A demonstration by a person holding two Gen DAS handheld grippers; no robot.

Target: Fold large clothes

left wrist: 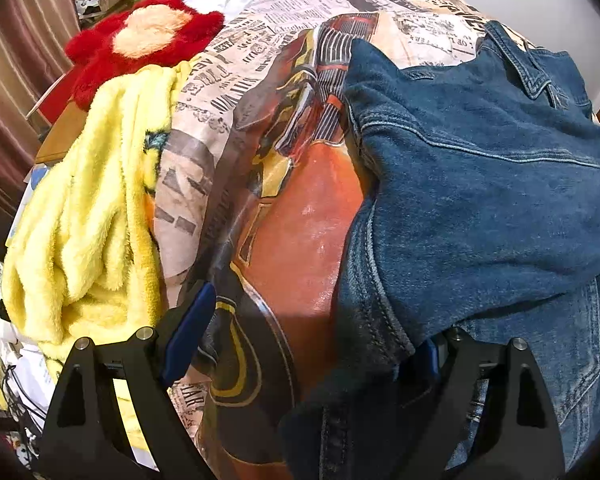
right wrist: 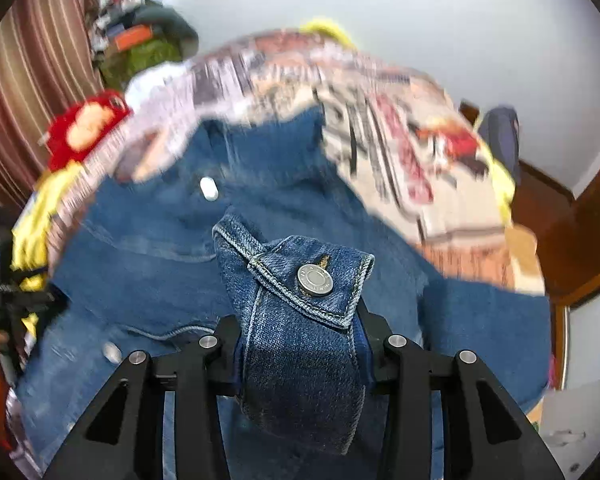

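Note:
A blue denim jacket [left wrist: 480,184] lies spread on a bed covered by a newspaper-and-guitar print sheet [left wrist: 300,216]. My left gripper [left wrist: 308,344] hovers over the jacket's left edge with its jaws wide apart. The left pad [left wrist: 188,332] is over the sheet, and the right pad is half hidden under a denim fold. In the right wrist view my right gripper [right wrist: 300,344] is shut on a cuff [right wrist: 300,304] of the denim jacket [right wrist: 148,256], which has a metal snap button [right wrist: 315,279]. The cuff stands lifted above the rest of the jacket.
A yellow fleece blanket [left wrist: 88,236] and a red plush toy [left wrist: 144,40] lie at the bed's left side. Striped curtains [right wrist: 28,80] hang at the left, with cluttered bags [right wrist: 140,36] behind. A white wall lies beyond the bed and wooden furniture [right wrist: 580,224] stands at the right.

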